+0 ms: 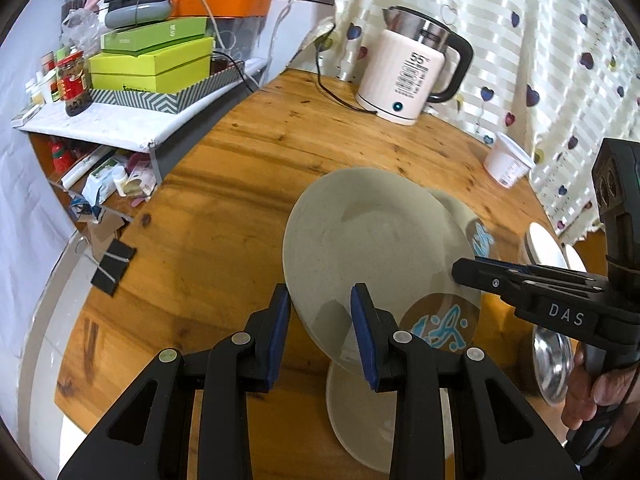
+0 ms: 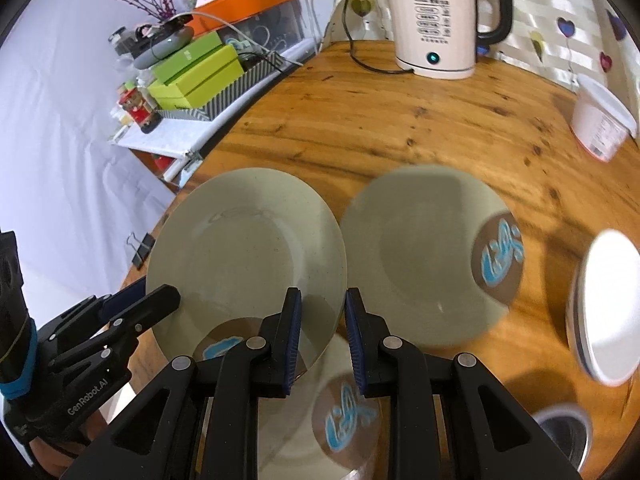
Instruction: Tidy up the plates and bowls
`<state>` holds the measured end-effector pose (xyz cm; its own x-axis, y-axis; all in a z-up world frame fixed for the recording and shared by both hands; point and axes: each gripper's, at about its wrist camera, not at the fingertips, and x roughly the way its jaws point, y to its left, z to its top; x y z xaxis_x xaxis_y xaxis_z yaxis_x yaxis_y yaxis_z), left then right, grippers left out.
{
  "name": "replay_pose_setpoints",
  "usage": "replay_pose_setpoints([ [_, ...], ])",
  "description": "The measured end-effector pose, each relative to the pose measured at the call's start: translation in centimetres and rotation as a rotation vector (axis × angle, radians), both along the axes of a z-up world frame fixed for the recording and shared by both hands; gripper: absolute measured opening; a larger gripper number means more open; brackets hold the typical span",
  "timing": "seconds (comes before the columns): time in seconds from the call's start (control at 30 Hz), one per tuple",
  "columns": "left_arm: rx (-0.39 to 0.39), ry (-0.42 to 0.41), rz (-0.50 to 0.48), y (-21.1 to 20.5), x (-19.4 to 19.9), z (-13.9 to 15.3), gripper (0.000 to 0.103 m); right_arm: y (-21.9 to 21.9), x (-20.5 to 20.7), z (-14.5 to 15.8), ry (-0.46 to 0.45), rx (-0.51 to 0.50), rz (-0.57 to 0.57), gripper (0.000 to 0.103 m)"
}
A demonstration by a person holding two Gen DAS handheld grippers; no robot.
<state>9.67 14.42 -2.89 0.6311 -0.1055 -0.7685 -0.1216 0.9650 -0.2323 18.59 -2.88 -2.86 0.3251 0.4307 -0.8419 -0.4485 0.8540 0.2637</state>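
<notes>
Three grey-green plates with a brown patch and blue drawing lie on the round wooden table. The left plate is raised and tilted; it fills the left wrist view. Both grippers straddle its rim with open jaws: my left gripper at its near-left edge, my right gripper at its right edge. A second plate lies flat to the right, and a third plate lies under the right gripper, also showing under the left one.
A white electric kettle stands at the back with its cord. A white tub and a white bowl are on the right, a steel bowl at front right. A cluttered shelf with green boxes stands left.
</notes>
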Motion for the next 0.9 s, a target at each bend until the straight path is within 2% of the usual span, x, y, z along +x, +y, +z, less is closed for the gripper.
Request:
replay_pose_setpoints([
  [0.4,0.005,0.019,-0.044,-2.1,-2.6,-0.4,0.032,-2.7,-3.7,-1.0,0.022,-0.005,-0.031,0.022],
  [0.9,0.003,0.064,-0.069,-3.4,-4.7,-2.0,0.032,-3.9,-5.9,-2.7,0.067,-0.019,-0.049,0.022],
])
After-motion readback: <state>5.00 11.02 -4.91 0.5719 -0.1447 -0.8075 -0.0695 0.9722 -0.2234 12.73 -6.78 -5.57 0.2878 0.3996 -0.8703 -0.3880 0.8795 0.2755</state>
